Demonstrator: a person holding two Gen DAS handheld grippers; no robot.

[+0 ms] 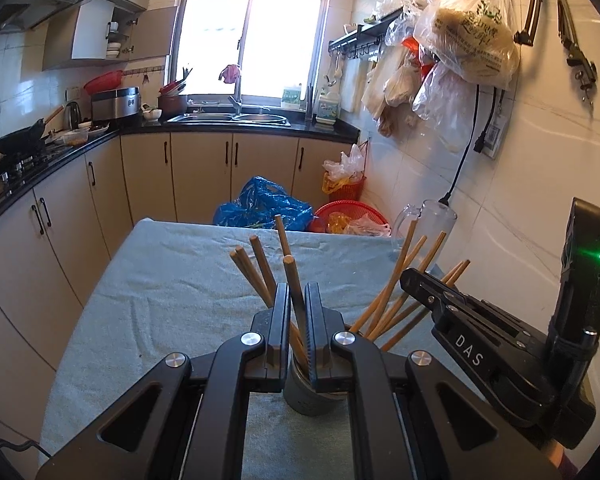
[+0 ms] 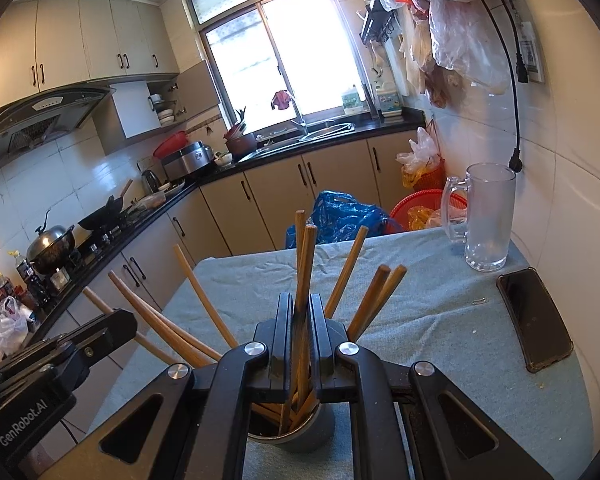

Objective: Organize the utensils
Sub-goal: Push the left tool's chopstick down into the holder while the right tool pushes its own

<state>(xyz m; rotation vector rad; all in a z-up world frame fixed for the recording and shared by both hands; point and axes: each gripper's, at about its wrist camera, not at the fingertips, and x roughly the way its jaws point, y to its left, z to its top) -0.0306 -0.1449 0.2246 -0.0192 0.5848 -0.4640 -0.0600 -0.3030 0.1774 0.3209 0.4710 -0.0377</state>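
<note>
Grey cup (image 2: 300,436) on the cloth-covered worktop (image 2: 440,320), near edge, holds a fan of wooden chopsticks (image 2: 350,264); about ten ends show. Left tongs (image 1: 297,340) clenched on one chopstick (image 1: 292,280) above the cup. Right tongs (image 2: 300,344) clenched on a chopstick (image 2: 306,264) too. Empty glass mug (image 2: 486,216) at 2 o'clock; one phone (image 2: 534,318) at 3 o'clock.

"DAS" on right gripper (image 1: 414,280); "GenRobot.AI" on left gripper (image 2: 118,320)
</note>
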